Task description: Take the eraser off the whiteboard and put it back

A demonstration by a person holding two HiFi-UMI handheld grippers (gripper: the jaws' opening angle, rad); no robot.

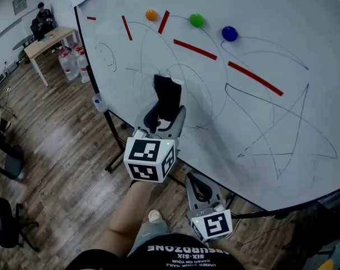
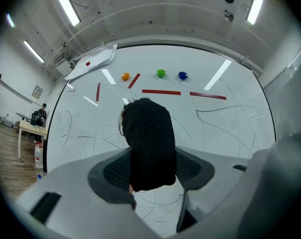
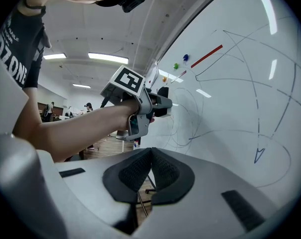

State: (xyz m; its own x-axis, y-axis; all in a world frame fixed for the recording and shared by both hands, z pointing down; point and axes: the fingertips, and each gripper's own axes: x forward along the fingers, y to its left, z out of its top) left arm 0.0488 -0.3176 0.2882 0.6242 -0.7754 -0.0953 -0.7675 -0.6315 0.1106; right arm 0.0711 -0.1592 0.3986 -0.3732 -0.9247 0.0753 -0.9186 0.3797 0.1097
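Observation:
The eraser (image 1: pixel 166 91) is a black felt block, and it rests against the whiteboard (image 1: pixel 282 49) among thin pen lines. My left gripper (image 1: pixel 167 110) is shut on the eraser from below. In the left gripper view the eraser (image 2: pixel 148 143) stands upright between the two pads and hides the board's middle. My right gripper (image 1: pixel 199 185) hangs lower, near the board's bottom edge, with nothing in it. In the right gripper view its pads (image 3: pixel 163 171) meet at the tips, and the left gripper (image 3: pixel 160 103) shows ahead by the board.
Orange (image 1: pixel 151 14), green (image 1: pixel 197 20) and blue (image 1: pixel 229 34) magnets and several red strips (image 1: pixel 195 49) sit on the board. A wooden table (image 1: pixel 49 38), water bottles (image 1: pixel 68 63) and a seated person (image 1: pixel 43 18) are far left. A black chair (image 1: pixel 7 229) stands on the wood floor.

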